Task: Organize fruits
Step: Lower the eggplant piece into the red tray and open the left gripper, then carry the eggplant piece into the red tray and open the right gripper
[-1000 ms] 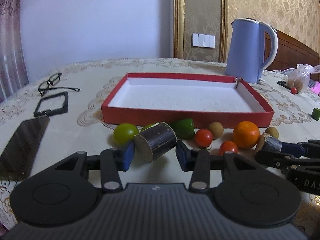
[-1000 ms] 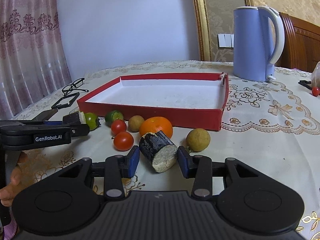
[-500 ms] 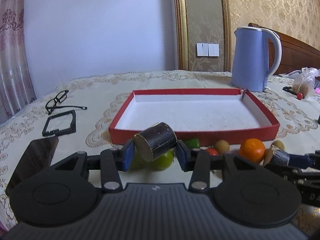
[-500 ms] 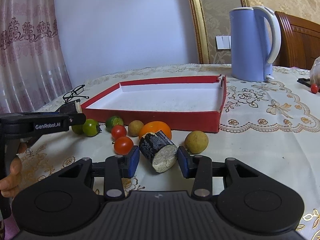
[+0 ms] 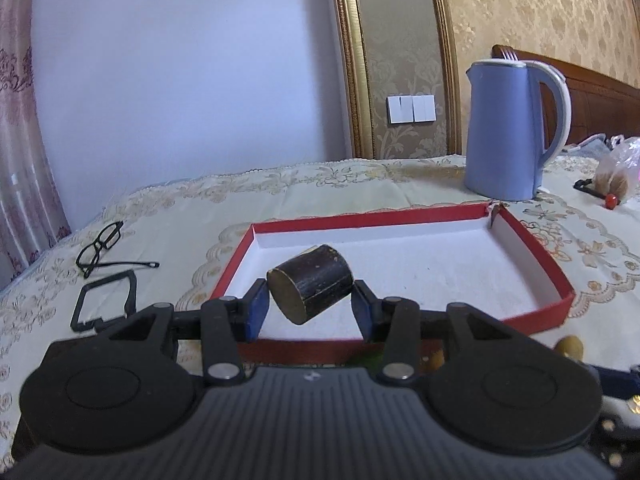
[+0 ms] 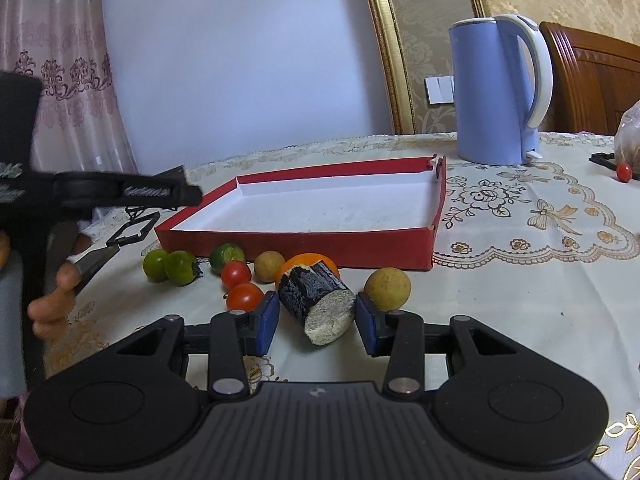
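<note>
A cream embroidered tablecloth (image 6: 520,280) is covering the table, with a blue kettle (image 5: 508,128) standing at the far side and spectacles (image 5: 102,246) lying off to the left. I am holding the left gripper (image 5: 308,306) above the near edge of the red tray (image 5: 536,252), its jaws closed narrowly on a dark cane piece (image 5: 312,282), which is tilting with its cut face toward the camera. A second ago this piece was sitting low among the fruit in front of the tray; it is now hanging over the tray's white floor, clear of the table. My right gripper (image 6: 316,322) is staying low on the cloth, jaws bracketing a second cane piece (image 6: 316,300); I cannot tell whether the pads are touching it. That piece has not moved. An orange (image 6: 306,262), two red tomatoes (image 6: 244,296), green fruits (image 6: 180,266) and a tan round fruit (image 6: 387,283) are lying in front of the tray.
</note>
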{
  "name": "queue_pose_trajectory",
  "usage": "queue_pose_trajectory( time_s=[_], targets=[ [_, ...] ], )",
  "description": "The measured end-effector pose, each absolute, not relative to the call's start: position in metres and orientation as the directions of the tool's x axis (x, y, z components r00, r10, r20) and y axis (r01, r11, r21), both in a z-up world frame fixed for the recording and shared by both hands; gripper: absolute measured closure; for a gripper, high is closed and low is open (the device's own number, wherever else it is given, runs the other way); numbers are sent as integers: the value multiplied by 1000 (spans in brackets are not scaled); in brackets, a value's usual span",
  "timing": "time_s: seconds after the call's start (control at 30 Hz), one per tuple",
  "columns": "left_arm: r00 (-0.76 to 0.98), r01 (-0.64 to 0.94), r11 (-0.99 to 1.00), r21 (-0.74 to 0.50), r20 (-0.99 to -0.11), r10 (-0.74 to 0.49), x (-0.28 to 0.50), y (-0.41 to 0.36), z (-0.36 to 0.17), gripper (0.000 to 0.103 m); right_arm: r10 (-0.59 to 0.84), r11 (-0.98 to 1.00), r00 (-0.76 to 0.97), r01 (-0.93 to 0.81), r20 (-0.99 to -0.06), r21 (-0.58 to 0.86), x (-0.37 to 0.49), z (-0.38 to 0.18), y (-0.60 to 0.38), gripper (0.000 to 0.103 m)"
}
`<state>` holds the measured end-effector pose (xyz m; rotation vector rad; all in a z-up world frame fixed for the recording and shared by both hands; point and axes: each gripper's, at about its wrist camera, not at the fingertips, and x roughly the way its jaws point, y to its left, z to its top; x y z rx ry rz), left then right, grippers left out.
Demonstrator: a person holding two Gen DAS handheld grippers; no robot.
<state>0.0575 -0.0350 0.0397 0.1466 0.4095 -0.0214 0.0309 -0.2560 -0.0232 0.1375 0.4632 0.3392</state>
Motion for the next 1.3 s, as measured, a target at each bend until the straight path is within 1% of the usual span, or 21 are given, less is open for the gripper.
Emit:
queue_pose_trajectory(
  time_s=[0.37,0.57,0.77,0.83,0.87,0.9,0.93,0.97,1.03,1.17,1.3],
  targets=[
    [891,44,984,170,-452,39,101,-51,30,62,346,936,857,-285,-382,208,28,-14,-257,62],
    [868,30,989,147,-495,47,132,-52,27,62,339,938,870,-284,-359,197,26,-3,-257,62],
    [825,34,995,96,-565,26,157,-46,22,61,328,943,874,-279,-357,183,26,1,-256,62],
    [818,28,997,71,-575,18,159,-41,21,56,326,944,875,-279,-358,176,27,2,-255,62],
    [824,18,998,62,-566,20,157,-38,23,47,324,945,876,-279,-357,172,28,3,-254,62],
    [834,7,999,53,-552,23,153,-34,25,33,322,946,877,-280,-356,167,27,3,-253,62],
    [844,-5,999,40,-536,26,149,-30,28,28,321,946,878,-281,-355,161,27,4,-251,62],
    [854,-14,1000,26,-520,26,145,-25,31,25,321,946,879,-282,-354,158,29,5,-251,62],
    [869,-27,1000,4,-493,25,133,-13,37,24,315,948,881,-278,-353,153,31,7,-251,62],
    [892,-83,996,-40,-449,57,102,13,38,15,303,953,885,-271,-353,139,38,10,-250,62],
    [899,-109,990,-92,-434,59,70,33,24,6,298,955,881,-269,-367,127,54,13,-247,62]
  ],
)
